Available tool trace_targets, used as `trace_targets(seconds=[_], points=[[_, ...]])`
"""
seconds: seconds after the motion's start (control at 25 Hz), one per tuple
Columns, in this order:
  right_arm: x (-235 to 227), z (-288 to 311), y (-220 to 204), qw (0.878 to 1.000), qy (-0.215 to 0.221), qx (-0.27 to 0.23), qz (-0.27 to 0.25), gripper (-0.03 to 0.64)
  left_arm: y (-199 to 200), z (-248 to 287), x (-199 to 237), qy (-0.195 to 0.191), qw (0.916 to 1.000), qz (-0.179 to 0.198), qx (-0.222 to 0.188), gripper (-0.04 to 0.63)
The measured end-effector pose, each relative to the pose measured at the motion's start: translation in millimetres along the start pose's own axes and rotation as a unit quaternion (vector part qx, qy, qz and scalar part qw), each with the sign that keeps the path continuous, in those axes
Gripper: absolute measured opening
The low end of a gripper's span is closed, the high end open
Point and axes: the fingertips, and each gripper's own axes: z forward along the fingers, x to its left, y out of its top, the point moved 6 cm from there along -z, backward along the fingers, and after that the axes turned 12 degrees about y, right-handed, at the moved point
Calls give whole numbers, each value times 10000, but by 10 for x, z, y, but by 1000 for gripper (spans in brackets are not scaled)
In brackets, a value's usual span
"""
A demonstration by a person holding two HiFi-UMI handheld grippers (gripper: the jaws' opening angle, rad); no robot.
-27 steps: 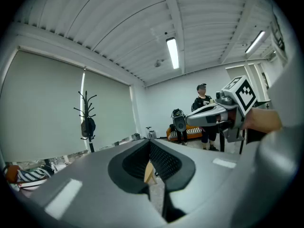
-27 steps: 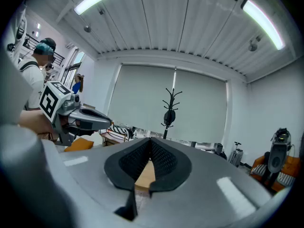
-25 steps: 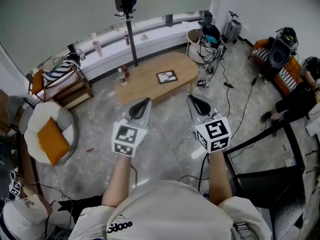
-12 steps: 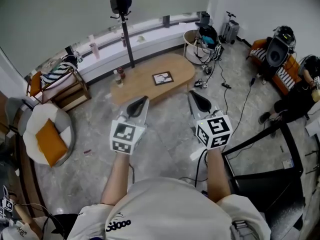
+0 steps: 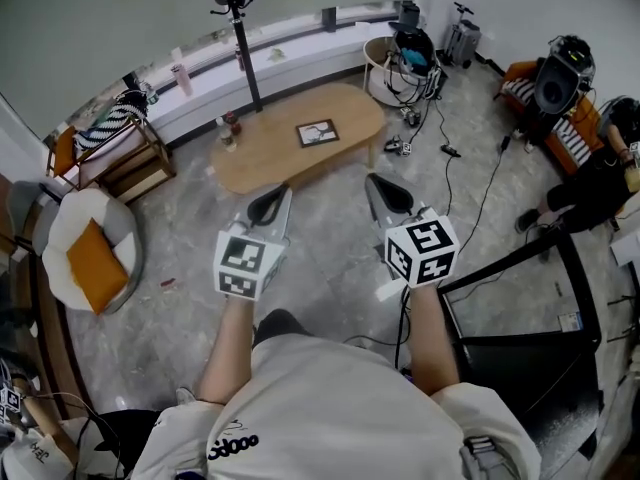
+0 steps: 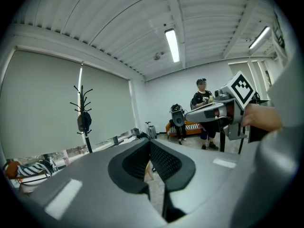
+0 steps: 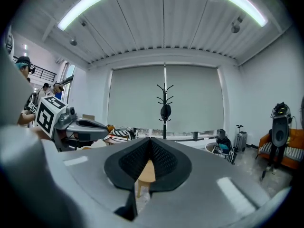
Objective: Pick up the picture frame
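one picture frame [image 5: 317, 133], small and dark-edged around a pale picture, is lying flat on the single oval wooden table [image 5: 270, 163], a little right of its middle. what look like two bottles [image 5: 227, 129] are standing close together at the table's left end, well apart from the frame. two grippers are hovering over the floor short of the table: the left gripper [image 5: 268, 206] and the right gripper [image 5: 388, 196], each with its jaws pressed together on nothing.

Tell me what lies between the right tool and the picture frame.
Nothing stands between them: in the head view only grey floor and bare tabletop separate the right tool from the picture frame.
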Motion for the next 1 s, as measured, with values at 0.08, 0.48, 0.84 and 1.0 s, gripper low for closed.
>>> trace_targets(seconds=[0.08,0.48,0.84,1.0], points=[[-21,10,-57,9999,70,80,6,3,-57,47,-31,-17,10000,-6,87,11],[-389,589,-150,9996,115,255,4,3,-323,702,287,-105,9998,-44,169,11],[-1091,1547,143,9990,-157,409,-83,3,-361,1888,1040,-223,9994,-213,185,11],[-1427,1966,198,9983,-243,530,-4,3,-390,2401,1300,-318,9989,-212,258,11]])
